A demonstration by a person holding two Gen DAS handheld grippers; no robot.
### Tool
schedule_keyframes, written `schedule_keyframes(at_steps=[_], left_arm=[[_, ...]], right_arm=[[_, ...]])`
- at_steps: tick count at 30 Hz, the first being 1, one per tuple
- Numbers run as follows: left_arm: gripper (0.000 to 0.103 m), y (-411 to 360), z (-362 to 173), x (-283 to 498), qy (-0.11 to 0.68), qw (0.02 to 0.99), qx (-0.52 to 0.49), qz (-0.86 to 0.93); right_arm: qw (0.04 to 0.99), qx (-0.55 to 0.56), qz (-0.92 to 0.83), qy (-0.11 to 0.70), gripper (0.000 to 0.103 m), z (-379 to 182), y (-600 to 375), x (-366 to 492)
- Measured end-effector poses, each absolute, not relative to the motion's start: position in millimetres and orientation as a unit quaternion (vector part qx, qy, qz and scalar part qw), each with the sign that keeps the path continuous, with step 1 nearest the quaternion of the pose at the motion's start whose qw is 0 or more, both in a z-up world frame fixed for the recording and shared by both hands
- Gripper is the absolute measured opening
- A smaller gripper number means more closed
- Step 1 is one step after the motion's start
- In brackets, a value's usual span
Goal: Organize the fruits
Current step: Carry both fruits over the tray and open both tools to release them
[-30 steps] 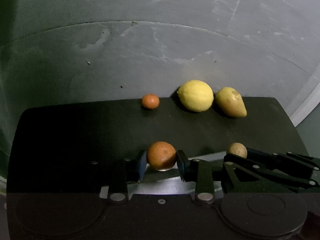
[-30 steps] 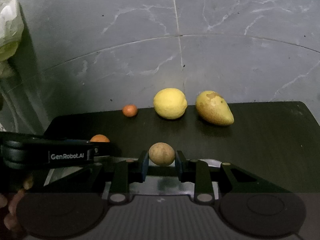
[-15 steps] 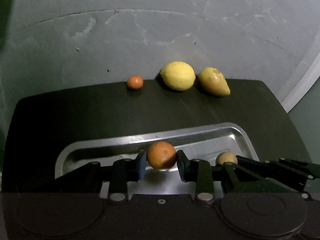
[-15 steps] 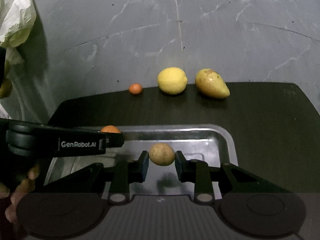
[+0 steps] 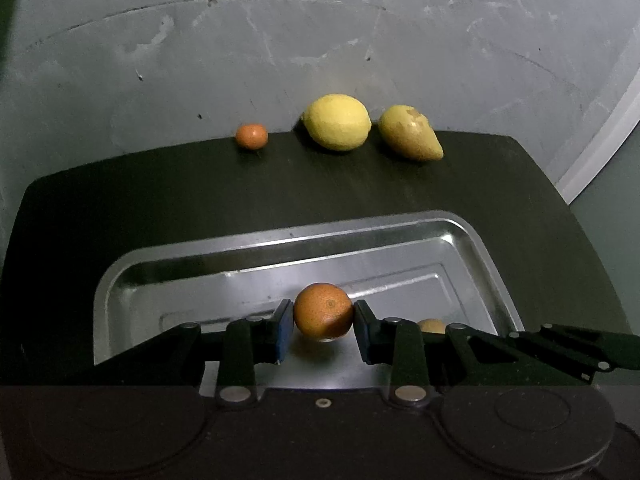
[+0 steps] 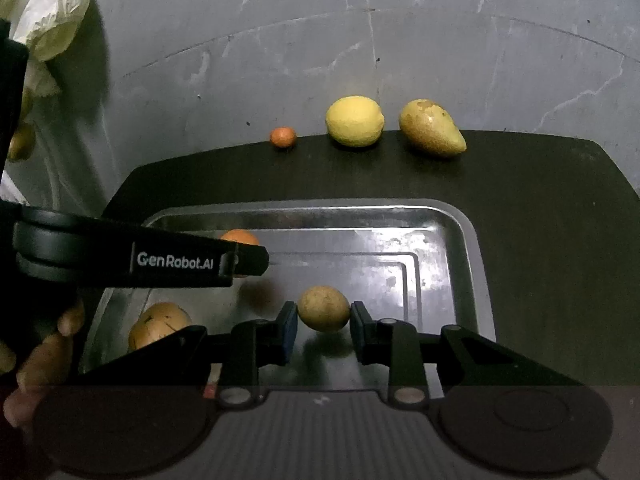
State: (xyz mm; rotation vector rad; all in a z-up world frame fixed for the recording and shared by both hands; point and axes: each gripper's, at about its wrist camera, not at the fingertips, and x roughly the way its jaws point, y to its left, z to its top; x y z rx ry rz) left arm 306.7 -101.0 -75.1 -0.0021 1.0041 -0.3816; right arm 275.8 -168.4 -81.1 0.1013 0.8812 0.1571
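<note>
Fruit sits in both grippers, each held above a metal tray on a dark table.

Left wrist view: the left gripper point(image 5: 324, 326) is closed on an orange point(image 5: 324, 316), pinched between its two blue pads. Directly beneath and ahead of it lies the metal tray point(image 5: 280, 248), its floor bare in front of the fingers. Beyond the tray, at the far edge of the dark table point(image 5: 120, 200), three fruits stand in a row: a small orange fruit point(image 5: 251, 136) ahead and a little to the left, a lemon point(image 5: 336, 122) straight ahead, and a pear point(image 5: 410, 133) to its right. The right gripper's black frame crosses the lower right corner.

Right wrist view: the right gripper point(image 6: 324, 320) grips a small brownish round fruit point(image 6: 324, 309) over the tray. The left gripper reaches in from the left, and white lettering on its side reads "GenRobot.AI". Low to the left, another brownish fruit point(image 6: 160, 322) already rests in the tray. A pale plastic bag point(image 6: 48, 28) hangs at the upper left.

To set these down well, each fruit is best lowered until it nearly touches the tray floor before the fingers part, since round fruit dropped from height would likely roll. Spacing them apart from the fruit already there seems wise.
</note>
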Motion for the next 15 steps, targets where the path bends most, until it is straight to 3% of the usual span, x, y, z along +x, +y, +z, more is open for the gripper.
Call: schedule_keyframes(at_steps=[15], left_arm=[[0.034, -105.1, -81.6, 300.9, 0.492, 0.851, 0.004, -0.185]], right_arm=[[0.895, 0.043, 0.073, 0.437, 0.032, -81.8, -167.8, 269.9]])
